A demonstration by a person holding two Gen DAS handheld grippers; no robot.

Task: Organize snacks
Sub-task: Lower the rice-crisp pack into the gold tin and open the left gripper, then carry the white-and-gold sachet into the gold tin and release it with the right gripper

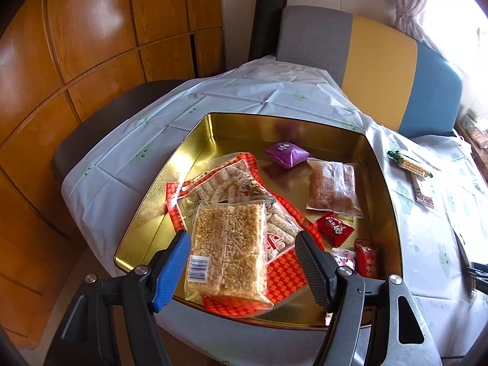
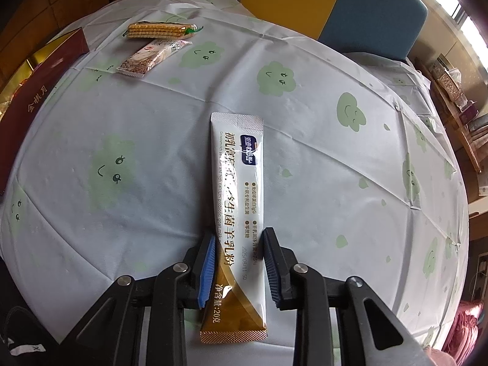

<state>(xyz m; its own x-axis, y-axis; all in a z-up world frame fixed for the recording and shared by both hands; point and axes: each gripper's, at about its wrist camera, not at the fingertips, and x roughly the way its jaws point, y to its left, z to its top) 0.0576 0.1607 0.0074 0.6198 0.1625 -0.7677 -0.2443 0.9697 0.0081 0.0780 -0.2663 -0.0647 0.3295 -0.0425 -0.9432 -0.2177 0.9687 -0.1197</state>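
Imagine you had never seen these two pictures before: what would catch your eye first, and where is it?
In the left wrist view, a shiny gold metal tin fills the middle, with a clear pack of puffed-rice bars lying on a red checked snack bag between the open left gripper. In the right wrist view, a long white and gold powder sachet lies on the cloud-patterned tablecloth, clamped by the right gripper.

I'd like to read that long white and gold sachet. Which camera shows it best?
The right wrist view: the sachet lies flat on the tablecloth, lengthwise between the right gripper fingers, print legible. The left wrist view doesn't show it.
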